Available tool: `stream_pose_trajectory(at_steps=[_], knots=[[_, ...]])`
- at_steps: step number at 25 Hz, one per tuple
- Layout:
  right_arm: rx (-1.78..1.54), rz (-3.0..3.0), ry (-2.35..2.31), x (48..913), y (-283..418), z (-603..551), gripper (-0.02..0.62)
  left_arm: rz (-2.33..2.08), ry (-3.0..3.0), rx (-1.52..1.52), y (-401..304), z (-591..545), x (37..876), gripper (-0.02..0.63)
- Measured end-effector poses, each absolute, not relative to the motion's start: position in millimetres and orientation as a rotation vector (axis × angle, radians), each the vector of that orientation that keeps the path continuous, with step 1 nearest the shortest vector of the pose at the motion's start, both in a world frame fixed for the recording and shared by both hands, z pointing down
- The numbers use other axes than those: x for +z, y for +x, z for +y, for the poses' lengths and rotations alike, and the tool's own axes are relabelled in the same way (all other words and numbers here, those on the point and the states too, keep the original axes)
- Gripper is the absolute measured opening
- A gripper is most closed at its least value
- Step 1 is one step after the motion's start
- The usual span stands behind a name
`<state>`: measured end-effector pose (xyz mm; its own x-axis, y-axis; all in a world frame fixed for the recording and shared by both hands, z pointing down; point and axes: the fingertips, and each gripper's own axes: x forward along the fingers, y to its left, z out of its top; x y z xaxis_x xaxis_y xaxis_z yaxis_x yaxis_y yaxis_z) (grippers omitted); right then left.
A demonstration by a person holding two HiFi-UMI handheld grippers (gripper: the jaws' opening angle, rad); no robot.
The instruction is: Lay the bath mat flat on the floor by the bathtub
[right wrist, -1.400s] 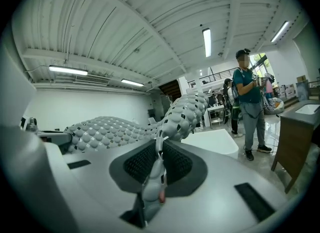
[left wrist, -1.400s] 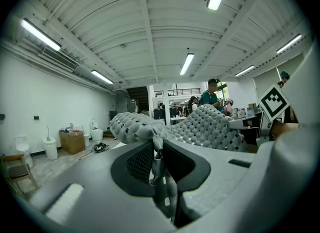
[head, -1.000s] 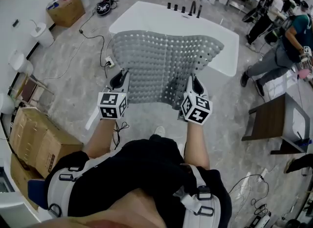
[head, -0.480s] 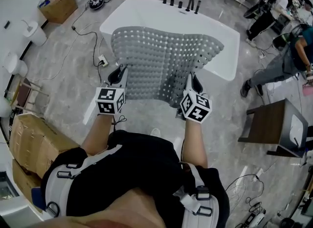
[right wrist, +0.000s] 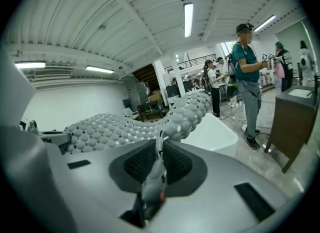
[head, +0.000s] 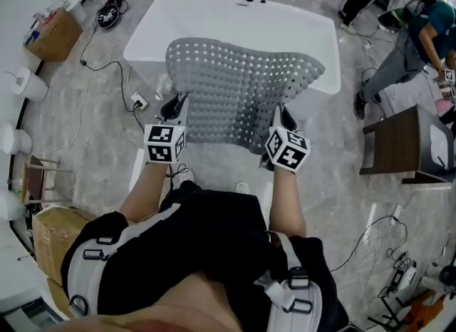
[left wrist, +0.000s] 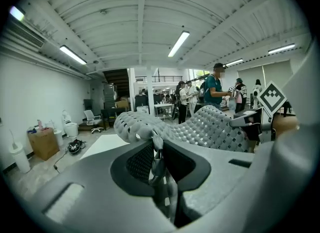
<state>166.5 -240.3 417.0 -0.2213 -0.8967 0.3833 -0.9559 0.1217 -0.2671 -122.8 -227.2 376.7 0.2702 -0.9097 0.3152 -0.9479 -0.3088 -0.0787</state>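
A grey perforated bath mat (head: 239, 95) hangs spread in the air between my two grippers, in front of the white bathtub (head: 228, 28). My left gripper (head: 175, 107) is shut on the mat's near left edge, and the mat's rim is pinched between its pads (left wrist: 156, 153). My right gripper (head: 282, 120) is shut on the near right edge, with the mat's rim squeezed in its jaws (right wrist: 158, 162). The mat (left wrist: 200, 127) bulges upward beyond the left jaws and sags toward the right gripper. In the right gripper view the mat (right wrist: 130, 127) stretches leftward, above the tub (right wrist: 212, 132).
A dark side table (head: 402, 145) stands on the floor at the right. People (head: 406, 38) stand beyond the tub at the right. Cables and a power strip (head: 135, 99) lie left of the tub. Cardboard boxes (head: 53, 35) and white bins (head: 21, 85) line the left wall.
The view has shifted toward the bathtub, which now sits more squarely ahead. Both grippers hold the mat as before, spread at about the same height.
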Motion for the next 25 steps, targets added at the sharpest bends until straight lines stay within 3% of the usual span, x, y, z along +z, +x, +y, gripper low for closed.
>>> stream_pose_trajectory(at_steps=[9, 14, 25], knots=[[0.807, -2.054, 1.983, 460.0, 137.5, -240.9, 0.048, -1.535, 2.424, 0.514, -174.4, -265.9, 417.3, 0.061], [0.859, -1.961, 1.957, 487.9, 143.3, -242.9, 0.049, -1.426, 2.388, 0.596, -169.3, -283.0, 456.4, 0.061], [1.031, -1.782, 1.798, 646.1, 159.3, -269.0, 0.049, -1.323, 2.119, 0.788, -168.9, -305.0, 635.1, 0.063]])
